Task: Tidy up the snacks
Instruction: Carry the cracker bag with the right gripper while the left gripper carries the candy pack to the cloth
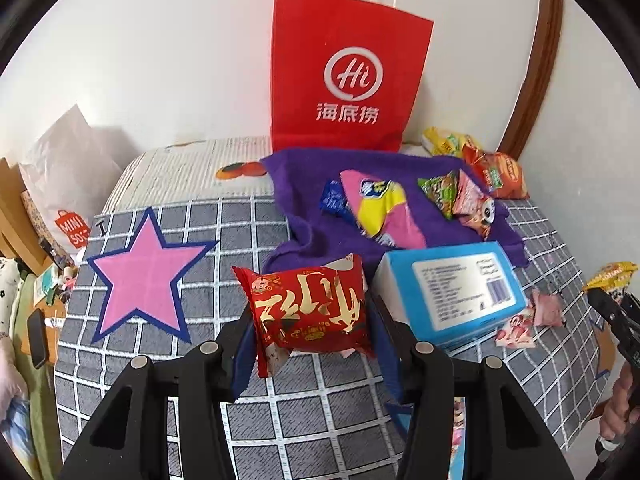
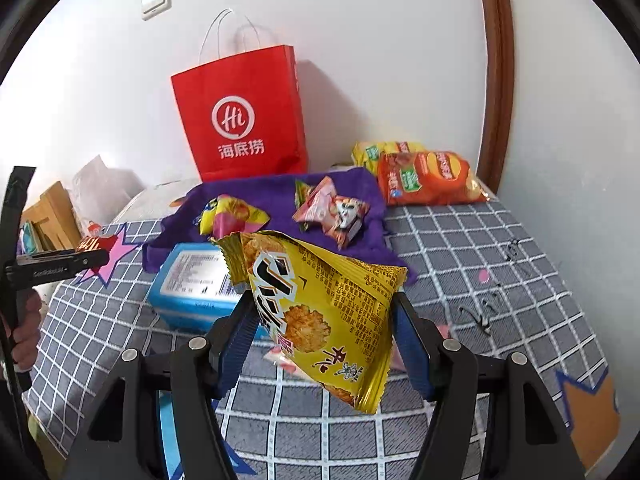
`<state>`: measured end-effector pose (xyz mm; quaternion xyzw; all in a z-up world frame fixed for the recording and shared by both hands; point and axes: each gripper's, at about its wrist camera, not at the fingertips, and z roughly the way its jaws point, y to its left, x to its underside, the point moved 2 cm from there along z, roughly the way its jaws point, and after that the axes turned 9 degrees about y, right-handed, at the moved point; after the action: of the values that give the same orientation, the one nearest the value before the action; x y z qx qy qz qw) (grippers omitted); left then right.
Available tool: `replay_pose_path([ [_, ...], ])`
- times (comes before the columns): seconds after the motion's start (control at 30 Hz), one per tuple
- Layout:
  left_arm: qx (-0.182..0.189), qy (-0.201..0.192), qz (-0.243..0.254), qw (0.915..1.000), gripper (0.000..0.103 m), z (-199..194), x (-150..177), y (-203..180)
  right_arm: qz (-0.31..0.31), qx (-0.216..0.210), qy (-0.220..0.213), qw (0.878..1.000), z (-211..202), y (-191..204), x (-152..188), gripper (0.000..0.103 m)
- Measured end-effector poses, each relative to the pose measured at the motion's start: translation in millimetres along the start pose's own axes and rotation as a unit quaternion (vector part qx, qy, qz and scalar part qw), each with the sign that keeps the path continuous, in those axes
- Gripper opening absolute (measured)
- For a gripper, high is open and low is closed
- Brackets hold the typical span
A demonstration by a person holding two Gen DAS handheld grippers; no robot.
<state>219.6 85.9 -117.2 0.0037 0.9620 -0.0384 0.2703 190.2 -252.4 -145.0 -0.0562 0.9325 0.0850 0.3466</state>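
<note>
The left tongs (image 1: 310, 332) are clamped on a red snack packet (image 1: 310, 310), held above the bed (image 1: 248, 408). The right tongs (image 2: 324, 332) are clamped on a yellow snack bag (image 2: 320, 312). Beyond them, a blue box (image 1: 452, 290) lies mid-bed; further snacks rest on a purple cloth (image 1: 304, 184) before the red paper bag (image 1: 344, 76) at the far edge.

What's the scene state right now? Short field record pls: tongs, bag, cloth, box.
left tongs: shut on red snack pack, held above the bedspread
right tongs: shut on yellow snack pack, held in the air
red paper bag: upright against the wall, behind the cloth
purple cloth: several small snack packs lying on it
blue box: on the bedspread, in front of the cloth
</note>
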Motion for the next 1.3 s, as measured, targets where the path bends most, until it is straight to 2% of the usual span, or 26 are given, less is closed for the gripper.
replay_pose_path([
  [0.3,-0.009,-0.022,0.014,0.9996,0.049,-14,-29,-11,0.027,-0.008,0.008,1.000,4,-8,-49,0.065],
  [0.63,-0.009,-0.034,0.013,0.9993,0.049,-7,-69,-11,0.016,-0.032,0.009,0.999,26,5,-104,0.065],
  [1.3,-0.013,-0.011,0.001,0.9999,0.049,58,-126,-5,-0.006,-0.087,0.082,0.993,149,56,-171,0.065],
])
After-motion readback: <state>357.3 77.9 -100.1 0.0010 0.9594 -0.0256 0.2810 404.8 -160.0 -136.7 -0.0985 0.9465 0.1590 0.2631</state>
